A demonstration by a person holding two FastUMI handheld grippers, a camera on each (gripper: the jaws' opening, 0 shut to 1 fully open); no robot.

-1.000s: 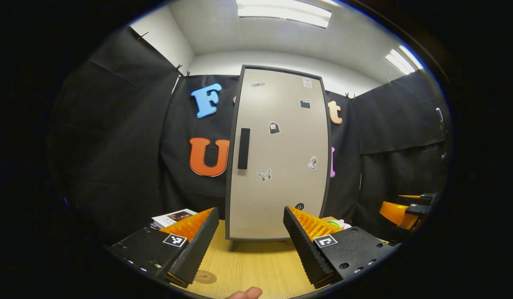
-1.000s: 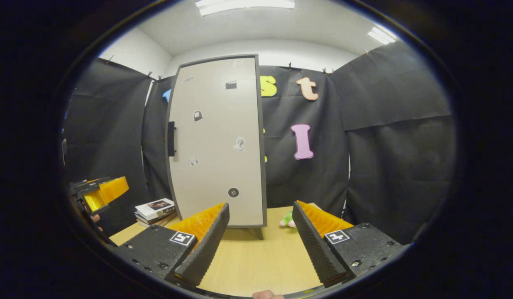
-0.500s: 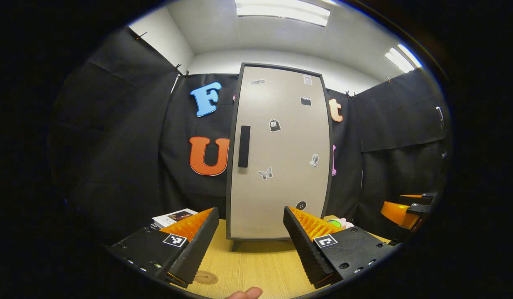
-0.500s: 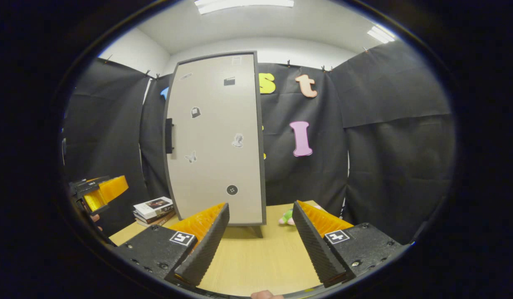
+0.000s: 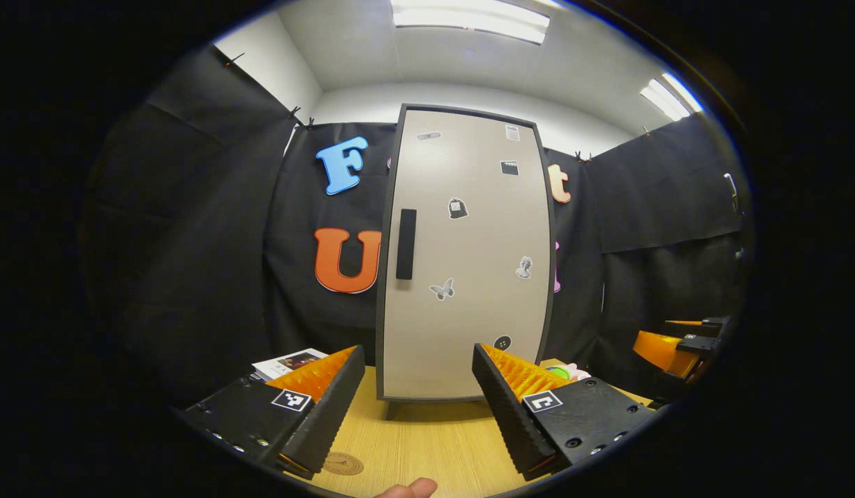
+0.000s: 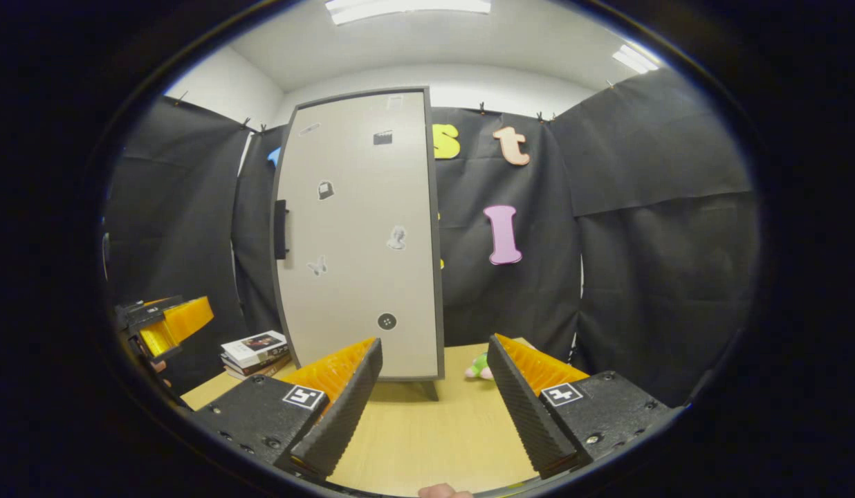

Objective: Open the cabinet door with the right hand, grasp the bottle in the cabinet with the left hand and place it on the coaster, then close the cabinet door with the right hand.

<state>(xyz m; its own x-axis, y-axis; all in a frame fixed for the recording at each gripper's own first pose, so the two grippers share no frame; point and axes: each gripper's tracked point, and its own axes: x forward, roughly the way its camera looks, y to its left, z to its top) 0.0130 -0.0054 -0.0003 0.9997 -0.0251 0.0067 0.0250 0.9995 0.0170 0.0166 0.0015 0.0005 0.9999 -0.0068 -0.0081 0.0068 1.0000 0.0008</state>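
Cabinet door (image 5: 465,256) shut, left claw (image 5: 417,408) and right claw (image 6: 434,408) held wide before it, coaster (image 5: 343,463) on surface (image 5: 414,443) near left claw.

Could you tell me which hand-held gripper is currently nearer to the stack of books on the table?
Left, I'd judge. The left hand-held gripper is open with the stack of books just beyond its left finger; seen from the right hand-held gripper, the books sit farther off, towards the left one.
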